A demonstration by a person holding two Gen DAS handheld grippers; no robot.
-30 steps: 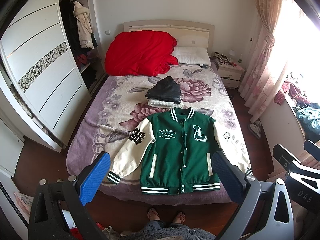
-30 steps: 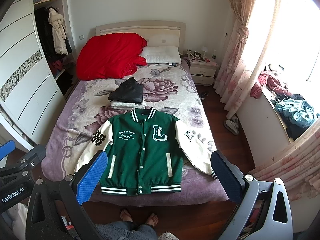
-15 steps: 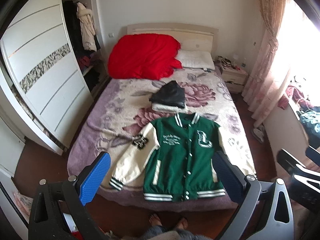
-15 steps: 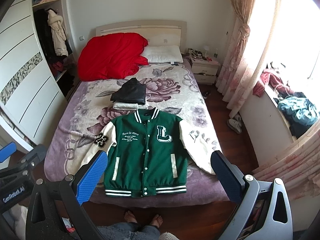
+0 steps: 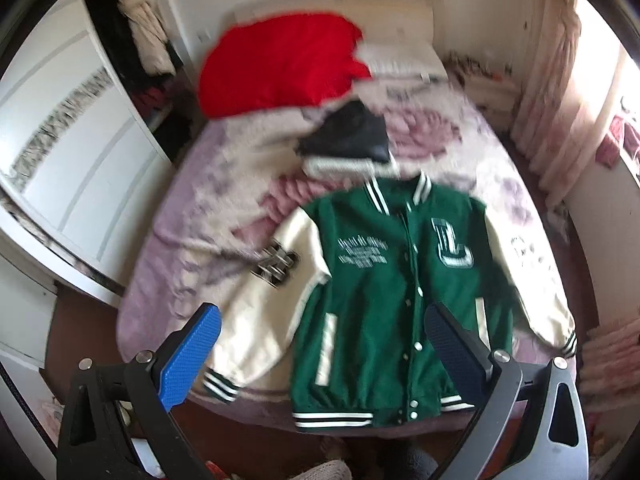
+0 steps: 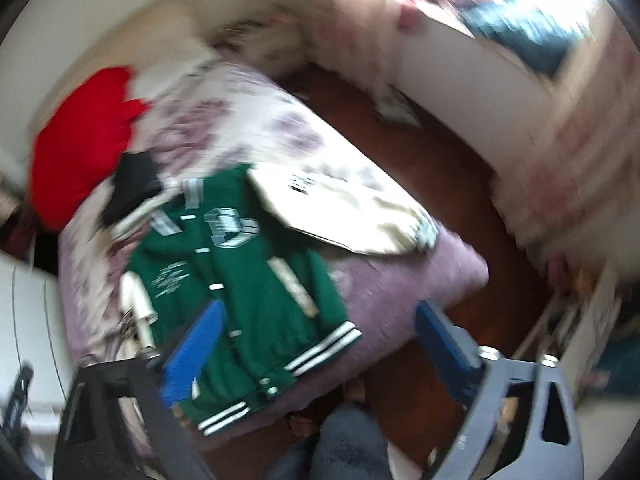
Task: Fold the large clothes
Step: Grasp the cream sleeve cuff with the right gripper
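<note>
A green varsity jacket (image 5: 380,280) with cream sleeves lies flat and face up at the foot of the bed, sleeves spread. It also shows in the blurred right wrist view (image 6: 240,280). My left gripper (image 5: 320,352) is open and empty, hovering above the jacket's lower hem. My right gripper (image 6: 316,352) is open and empty, tilted, above the jacket's hem and the bed's right corner. Neither touches the cloth.
A folded black and white pile (image 5: 348,140) lies behind the jacket's collar. A red duvet (image 5: 280,64) is at the headboard. The bed (image 5: 180,240) has a purple floral blanket. A white wardrobe (image 5: 60,160) stands left; wooden floor (image 6: 420,140) and curtains lie right.
Both grippers have moved in closer to the jacket. The right gripper has swung and tilted toward the bed's right side, blurring its view. The jacket has not moved.
</note>
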